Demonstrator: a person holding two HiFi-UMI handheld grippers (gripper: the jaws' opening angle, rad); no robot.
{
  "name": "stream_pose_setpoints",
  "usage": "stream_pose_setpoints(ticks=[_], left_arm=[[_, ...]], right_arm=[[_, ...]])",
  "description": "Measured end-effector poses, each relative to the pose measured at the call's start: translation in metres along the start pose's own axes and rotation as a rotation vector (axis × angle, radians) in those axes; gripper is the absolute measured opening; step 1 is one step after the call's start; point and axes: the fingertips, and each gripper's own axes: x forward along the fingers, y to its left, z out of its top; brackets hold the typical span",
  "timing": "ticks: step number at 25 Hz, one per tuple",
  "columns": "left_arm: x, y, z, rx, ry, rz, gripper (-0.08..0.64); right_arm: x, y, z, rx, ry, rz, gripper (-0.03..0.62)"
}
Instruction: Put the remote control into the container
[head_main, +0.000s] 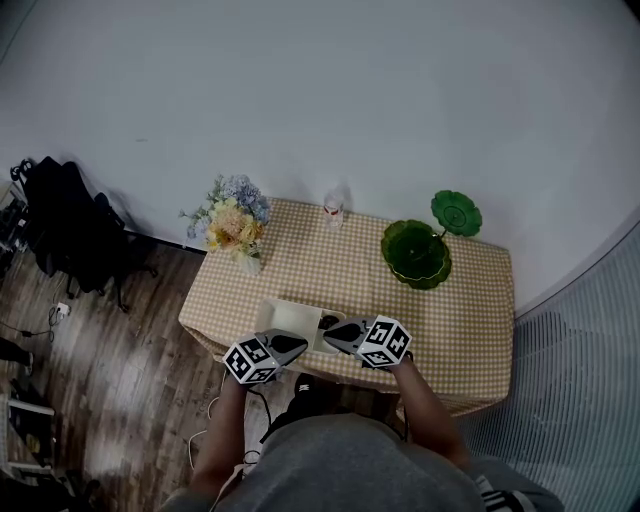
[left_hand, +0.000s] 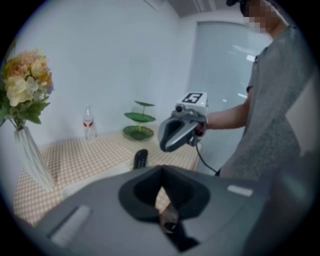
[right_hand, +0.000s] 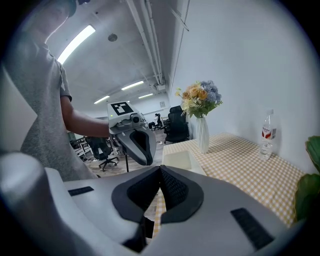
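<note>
Closed and empty, our left hand-held gripper (head_main: 297, 344) and right hand-held gripper (head_main: 333, 331) hover by the black remote control (left_hand: 141, 159), which seems to lie just beside the white container (head_main: 290, 318); we judge it light, stiff and smooth, best pinched across its narrow sides.

The middle of the table (head_main: 300, 270) and its right side offer you bare checked cloth. Three obstacles stand along the back edge by the wall: the flower vase (head_main: 237, 228) at the left corner, the water bottle (head_main: 333, 210) at the centre and the green tiered dish (head_main: 418, 252) to the right. At the near edge, the white container (head_main: 288, 318) lies open-topped, with the remote control (head_main: 328, 322) at its right end. Your left gripper (head_main: 298, 345) and right gripper (head_main: 332, 333) stand tip to tip above it, close together.
</note>
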Motion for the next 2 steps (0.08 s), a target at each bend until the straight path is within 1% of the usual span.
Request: stream_pose_setpoints(ticks=[2], left_arm=[[-0.0009, -0.0021, 0.0009, 0.001, -0.002, 0.003, 0.000]], right_arm=[[-0.0010, 0.0031, 0.0006, 0.008, -0.011, 0.004, 0.018]])
